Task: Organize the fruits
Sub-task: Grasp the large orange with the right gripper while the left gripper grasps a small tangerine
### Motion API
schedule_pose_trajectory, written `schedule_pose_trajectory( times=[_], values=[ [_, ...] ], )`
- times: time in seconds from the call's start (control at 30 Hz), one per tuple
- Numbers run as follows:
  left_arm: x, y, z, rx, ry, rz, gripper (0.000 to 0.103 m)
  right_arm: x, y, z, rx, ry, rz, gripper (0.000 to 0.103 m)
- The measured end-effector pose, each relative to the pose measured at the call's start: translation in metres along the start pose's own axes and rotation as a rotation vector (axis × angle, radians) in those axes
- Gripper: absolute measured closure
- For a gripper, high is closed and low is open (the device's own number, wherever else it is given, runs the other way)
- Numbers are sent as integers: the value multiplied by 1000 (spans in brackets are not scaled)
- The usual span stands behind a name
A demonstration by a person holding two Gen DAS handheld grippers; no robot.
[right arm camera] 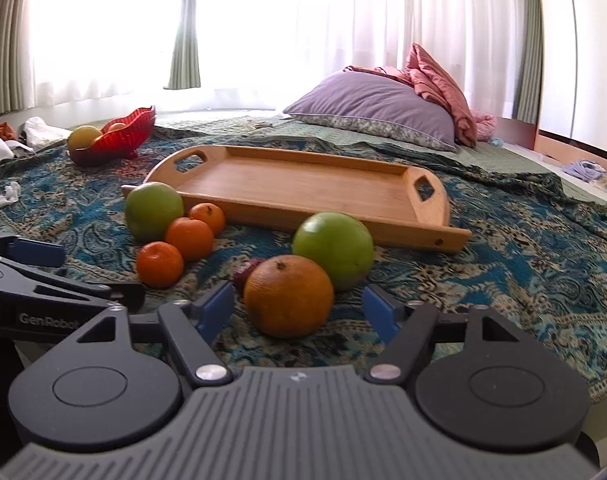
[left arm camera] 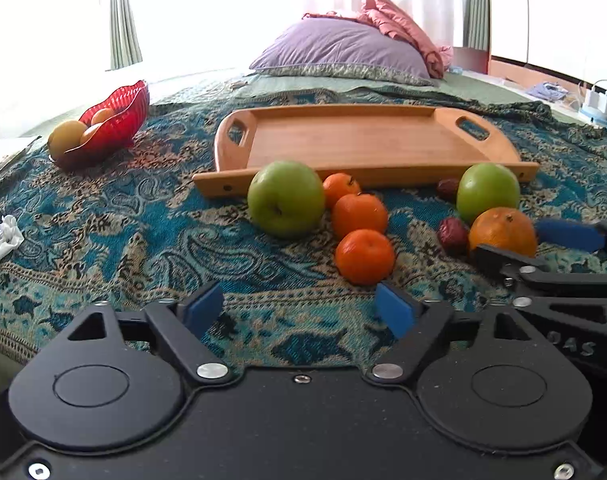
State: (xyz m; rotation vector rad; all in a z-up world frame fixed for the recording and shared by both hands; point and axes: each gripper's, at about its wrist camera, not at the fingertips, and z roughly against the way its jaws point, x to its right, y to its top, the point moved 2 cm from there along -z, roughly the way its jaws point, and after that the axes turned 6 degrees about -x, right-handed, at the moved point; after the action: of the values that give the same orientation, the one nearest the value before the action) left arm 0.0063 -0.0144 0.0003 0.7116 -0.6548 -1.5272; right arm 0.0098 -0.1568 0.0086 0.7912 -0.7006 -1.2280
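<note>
On the bed lies a blue patterned blanket with fruit on it. There are two green apples: one green apple on the left and one green apple on the right. Three small tangerines sit in a row, touching each other, just beside the left apple. One big orange sits in front of the right apple, touching it. Two dark red dates lie near the right apple, one close to the tray and one beside the big orange. Behind all the fruit is one wooden tray with two handle holes, and nothing lies in it. One red bowl stands far to the left and holds about three yellow-orange fruits. The left claw is apart, with nothing between its blue pads, and the nearest tangerine is just ahead of it. The right claw is apart too, and the big orange sits between its blue pads, but the pads do not touch it. One purple pillow rests at the far end.
</note>
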Motion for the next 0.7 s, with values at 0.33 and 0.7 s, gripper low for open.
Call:
schedule_pose_trajectory(
  times=[0.33,0.7],
  values=[
    [1,5,8,29,-74,5,42,-2,3,-3,10,32,-8,45],
    [13,12,13,56,-133,-36,61,3,3,-1,36,46,-49,51]
  ],
)
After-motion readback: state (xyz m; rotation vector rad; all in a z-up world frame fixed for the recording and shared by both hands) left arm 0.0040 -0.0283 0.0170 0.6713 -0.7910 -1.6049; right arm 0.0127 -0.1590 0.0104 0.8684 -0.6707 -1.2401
